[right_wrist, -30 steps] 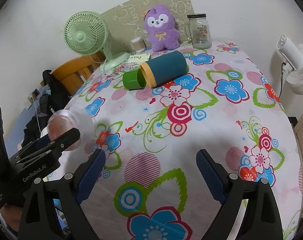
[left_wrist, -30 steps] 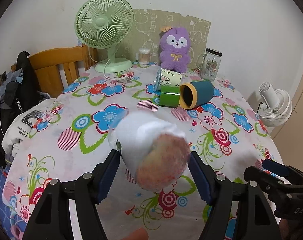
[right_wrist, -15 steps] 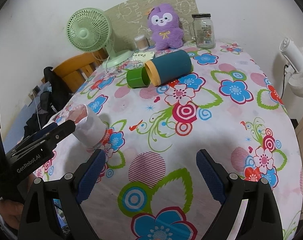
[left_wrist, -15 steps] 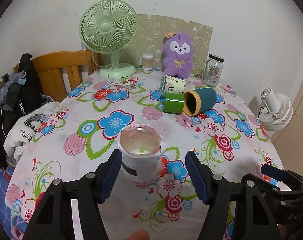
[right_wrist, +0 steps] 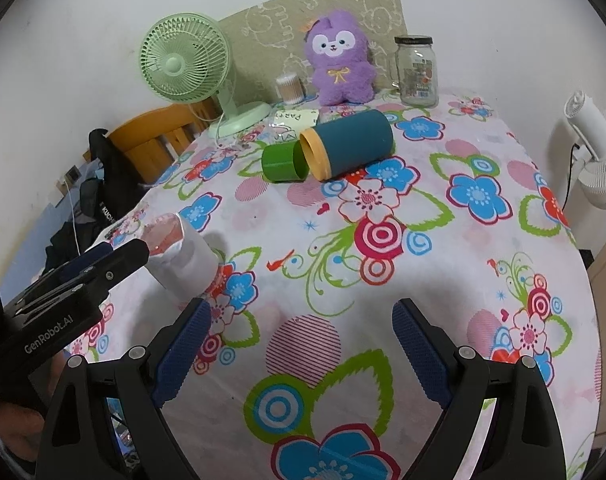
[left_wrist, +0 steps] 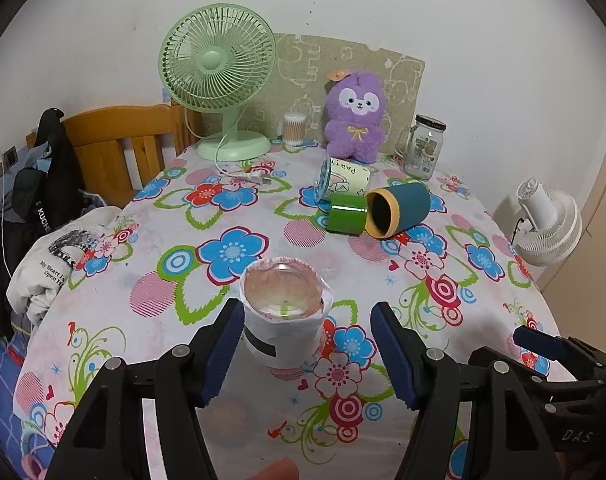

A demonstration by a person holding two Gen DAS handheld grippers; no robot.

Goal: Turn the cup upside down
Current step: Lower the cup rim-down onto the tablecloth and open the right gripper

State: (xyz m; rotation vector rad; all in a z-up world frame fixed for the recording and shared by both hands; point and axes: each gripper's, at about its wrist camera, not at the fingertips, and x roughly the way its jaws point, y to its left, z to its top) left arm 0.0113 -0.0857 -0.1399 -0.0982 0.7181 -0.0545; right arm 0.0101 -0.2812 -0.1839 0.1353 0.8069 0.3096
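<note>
"GenRobot.AI" on the left tongs, "PARTY" on the lying glass, "KUCHE" on the black strap.

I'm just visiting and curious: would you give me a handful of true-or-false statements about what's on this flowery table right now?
1. The white cup stands base-up on the tablecloth. True.
2. The left gripper is clamped tight on that cup. False: its jaws are spread, with a clear gap on the cup's right side.
3. The teal cup lies on its side. True.
4. The right gripper holds the green cup. False: it is open and empty, and the green cup lies far off beside the teal one.
5. The purple plush toy lies face down. False: it sits upright, facing the camera.
</note>
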